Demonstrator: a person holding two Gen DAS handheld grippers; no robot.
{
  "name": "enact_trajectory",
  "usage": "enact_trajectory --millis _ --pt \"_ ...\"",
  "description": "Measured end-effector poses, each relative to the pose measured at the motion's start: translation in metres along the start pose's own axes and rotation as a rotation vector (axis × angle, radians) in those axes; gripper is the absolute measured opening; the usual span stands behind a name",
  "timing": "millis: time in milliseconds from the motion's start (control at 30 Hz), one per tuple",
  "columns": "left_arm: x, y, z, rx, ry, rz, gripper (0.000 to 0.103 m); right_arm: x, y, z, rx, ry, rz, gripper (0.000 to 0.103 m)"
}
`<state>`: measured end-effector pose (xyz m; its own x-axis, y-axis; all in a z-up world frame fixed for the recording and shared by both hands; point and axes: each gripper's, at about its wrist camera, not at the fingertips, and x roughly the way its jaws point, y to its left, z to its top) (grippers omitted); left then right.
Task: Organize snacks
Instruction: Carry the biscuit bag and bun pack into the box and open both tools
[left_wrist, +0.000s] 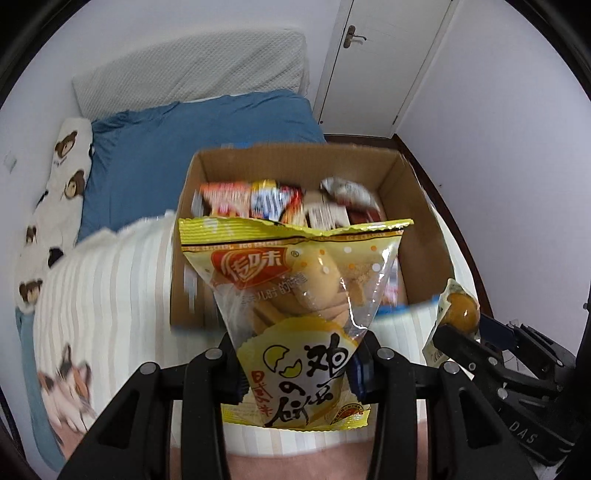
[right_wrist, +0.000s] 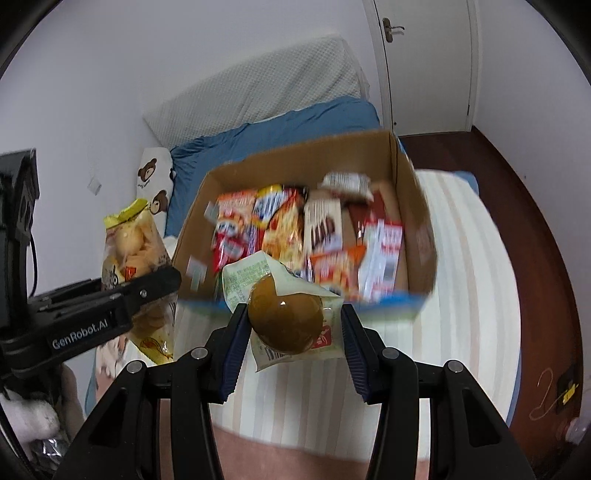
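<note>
**Two snacks in hand, box already half packed**

I see the open brown cardboard box (left_wrist: 417, 221) filling the centre of both views, sitting on the cream striped blanket (left_wrist: 110, 280) over the bed. Rows of red, orange and white snack packets (right_wrist: 280, 221) already stand inside it, so I judge the sorting well underway; what is left, at least, is the two items I carry.

My left gripper (left_wrist: 295, 373) is clenched on the tall yellow and clear bag of egg biscuits (left_wrist: 295, 295), which hangs in front of the box in the lower centre of the left view. My right gripper (right_wrist: 291, 332) is clamped on the small white pouch with a round brown egg-like snack (right_wrist: 284, 317), held just before the box's near edge.

The right view shows more of the box's contents, which the biscuit bag hides in the left view. The left view catches the pouch only at its right edge, small
</note>
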<state>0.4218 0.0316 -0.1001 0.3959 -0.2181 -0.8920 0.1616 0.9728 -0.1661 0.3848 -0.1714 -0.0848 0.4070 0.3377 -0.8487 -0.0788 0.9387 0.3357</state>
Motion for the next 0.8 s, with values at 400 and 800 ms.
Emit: enact_trajectory --millis 400,800 --pt "0.119 0.003 0.09 -0.022 0.219 -0.078 0.038 0.105 -0.032 0.085 0.004 0.111 -0.1 0.051" --pt "0.202 -0.006 0.101 -0.068 0.394 -0.146 0.039 0.175 -0.068 0.096 0.035 0.224 -0.105 0.052"
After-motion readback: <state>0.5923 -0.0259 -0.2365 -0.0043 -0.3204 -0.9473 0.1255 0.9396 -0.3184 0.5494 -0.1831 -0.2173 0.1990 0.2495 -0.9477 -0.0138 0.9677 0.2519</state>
